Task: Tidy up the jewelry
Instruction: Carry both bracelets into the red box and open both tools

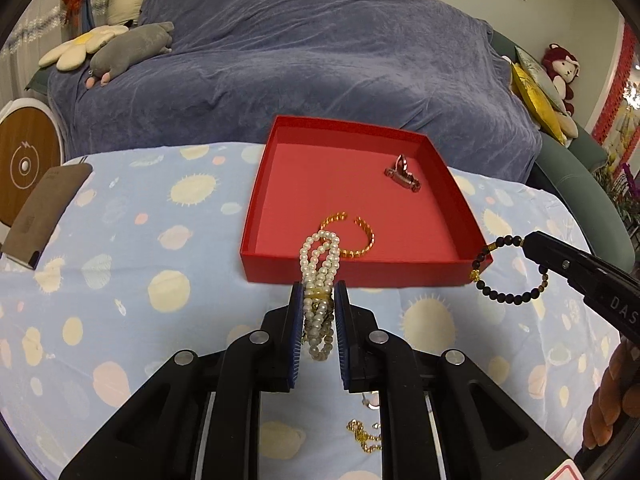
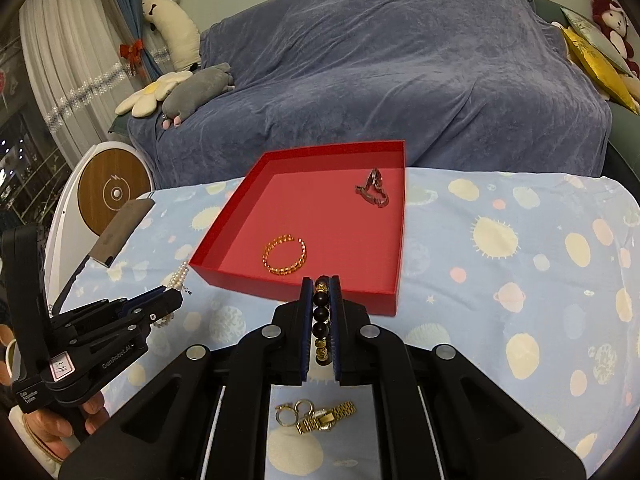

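My left gripper point(image 1: 319, 294) is shut on a white pearl bracelet point(image 1: 320, 264), held above the cloth just in front of the red box point(image 1: 436, 268). To its right, my right gripper point(image 2: 321, 285) is shut on a dark bead bracelet point(image 2: 321, 318) with gold beads; the same bracelet point(image 1: 508, 268) hangs as a loop in the left wrist view. Inside the red box point(image 2: 224, 276) lie an orange bead bangle point(image 2: 285, 255) and a dark red ornament point(image 2: 374, 191). On the cloth below the right gripper rest a gold watch point(image 2: 326, 418) and metal rings point(image 2: 294, 410).
The table wears a light blue cloth with planet prints point(image 2: 520, 260). A brown flat case point(image 1: 44, 212) lies at the left edge. A gold chain point(image 1: 362, 436) sits on the cloth under the left gripper. A sofa under a blue-grey cover point(image 1: 300, 60) stands behind, with plush toys.
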Motion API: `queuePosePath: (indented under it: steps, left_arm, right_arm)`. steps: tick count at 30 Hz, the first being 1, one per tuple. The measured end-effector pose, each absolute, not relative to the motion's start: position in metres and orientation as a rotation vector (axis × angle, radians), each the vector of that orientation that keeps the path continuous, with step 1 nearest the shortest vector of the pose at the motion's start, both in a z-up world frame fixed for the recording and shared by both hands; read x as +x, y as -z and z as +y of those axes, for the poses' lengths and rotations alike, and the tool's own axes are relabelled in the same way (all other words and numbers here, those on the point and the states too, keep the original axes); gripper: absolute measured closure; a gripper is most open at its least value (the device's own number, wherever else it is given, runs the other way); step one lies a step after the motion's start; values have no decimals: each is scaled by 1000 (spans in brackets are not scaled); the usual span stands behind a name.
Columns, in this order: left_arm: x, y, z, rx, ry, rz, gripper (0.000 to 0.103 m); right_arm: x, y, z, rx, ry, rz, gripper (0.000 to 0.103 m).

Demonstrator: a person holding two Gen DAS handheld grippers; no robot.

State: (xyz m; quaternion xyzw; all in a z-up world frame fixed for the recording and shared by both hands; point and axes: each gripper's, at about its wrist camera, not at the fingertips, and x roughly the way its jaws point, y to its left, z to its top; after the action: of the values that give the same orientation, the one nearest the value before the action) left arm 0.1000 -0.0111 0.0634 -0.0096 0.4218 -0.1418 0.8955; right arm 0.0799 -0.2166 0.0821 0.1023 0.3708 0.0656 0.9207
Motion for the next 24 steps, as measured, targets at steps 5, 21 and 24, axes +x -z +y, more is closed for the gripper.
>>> queuePosePath:
  steps: [5, 21, 24]
  left_arm:
    - [144, -85, -26, 14, 296, 814, 91]
    - [267, -44, -61, -2, 276, 867, 90]
    - [270, -37, -59, -7, 268, 888, 88]
  right_arm:
    - [122, -91, -218, 197, -121, 738, 96]
    - [222, -34, -225, 168, -47, 826, 94]
    - [219, -31, -232, 162, -26, 825, 93]
